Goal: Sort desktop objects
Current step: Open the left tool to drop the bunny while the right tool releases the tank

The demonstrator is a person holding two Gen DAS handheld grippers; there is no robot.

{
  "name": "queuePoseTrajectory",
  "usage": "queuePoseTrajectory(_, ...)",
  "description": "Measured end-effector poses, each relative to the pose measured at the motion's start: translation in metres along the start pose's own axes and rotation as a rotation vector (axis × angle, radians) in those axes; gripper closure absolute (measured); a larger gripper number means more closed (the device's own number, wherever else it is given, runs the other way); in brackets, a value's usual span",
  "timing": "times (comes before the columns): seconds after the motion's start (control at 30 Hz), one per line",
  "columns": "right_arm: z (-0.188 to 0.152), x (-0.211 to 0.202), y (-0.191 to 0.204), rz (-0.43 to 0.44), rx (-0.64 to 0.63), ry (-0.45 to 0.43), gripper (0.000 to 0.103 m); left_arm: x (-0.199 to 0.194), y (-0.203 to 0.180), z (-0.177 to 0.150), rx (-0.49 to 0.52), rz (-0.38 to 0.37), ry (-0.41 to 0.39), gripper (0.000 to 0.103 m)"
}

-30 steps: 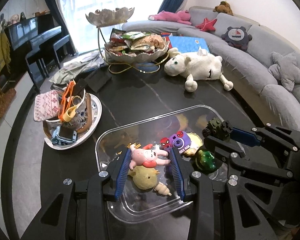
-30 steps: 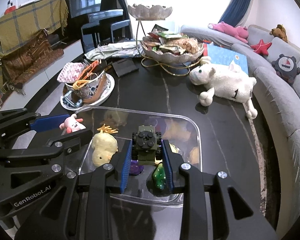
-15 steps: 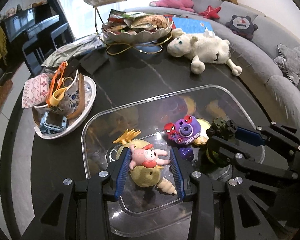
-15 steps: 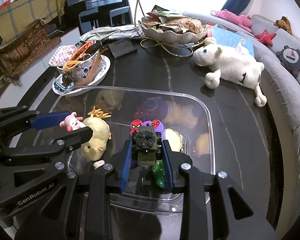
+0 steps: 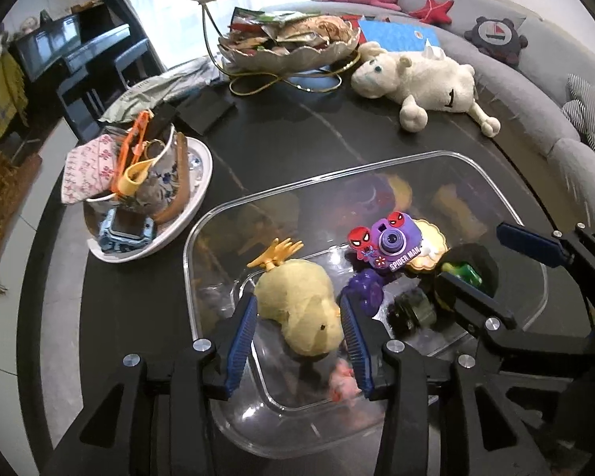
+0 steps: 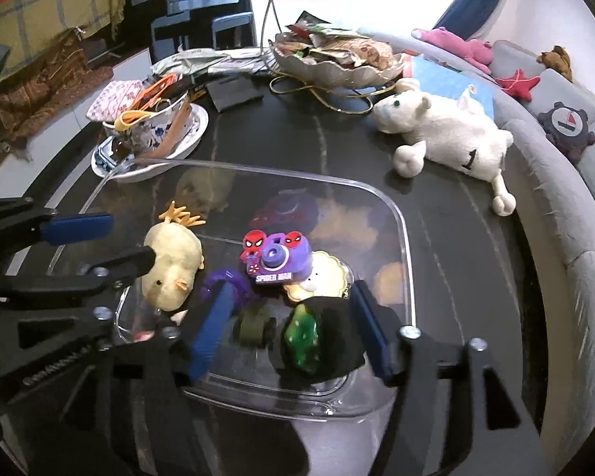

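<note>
Toys released a moment ago now lie loose in the clear bin [image 5: 202, 238]; the little pink figure [image 5: 343, 380], pinched in the left gripper [image 5: 297, 329] half a second back, shows as a blur on the bin floor below its fingers, and the dark green toy vehicle [image 6: 254, 325], which the right gripper [image 6: 293, 317] had clamped, sits blurred on the bottom between that gripper's pads without touching them; both sets of jaws are opening, the right far wider than the left, and neither has hold of anything; the yellow plush chick [image 5: 301, 305] merely lies in the bin behind the left fingers. Around them rest the purple toy camera [image 6: 275, 256] and a green toy [image 6: 302, 331]; the bin stands on the dark worktop [image 5: 297, 139]. Judging from this, two more items are sorted, and both hands are free to fetch the next.
</note>
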State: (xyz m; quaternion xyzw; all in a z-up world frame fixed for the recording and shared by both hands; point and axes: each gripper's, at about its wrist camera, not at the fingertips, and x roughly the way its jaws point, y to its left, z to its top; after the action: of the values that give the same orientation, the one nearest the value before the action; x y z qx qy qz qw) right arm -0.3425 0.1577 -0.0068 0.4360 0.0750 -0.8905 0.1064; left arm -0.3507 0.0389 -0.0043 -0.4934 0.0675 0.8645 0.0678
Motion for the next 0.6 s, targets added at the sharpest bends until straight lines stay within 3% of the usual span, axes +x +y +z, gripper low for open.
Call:
queuePoseTrajectory(0.2, -0.003, -0.013, -0.002, 0.011, 0.028, -0.022, 0.04, -0.013, 0.006, -0.008, -0.055, 0.008, -0.02, 0.053)
queuePoseTrajectory(0.4, -0.011, -0.031, 0.0, 0.018, 0.052, -0.05, 0.036, -0.027, 0.018, -0.022, -0.118, 0.018, -0.033, 0.03)
queuePoseTrajectory(0.53, -0.018, -0.048, -0.002, 0.036, 0.092, -0.083, 0.018, -0.041, 0.028, -0.034, -0.172, 0.018, -0.058, 0.018)
queuePoseTrajectory(0.6, -0.021, -0.055, -0.001, 0.042, 0.102, -0.094, 0.009, -0.049, 0.03, -0.04, -0.185, 0.021, -0.073, 0.017)
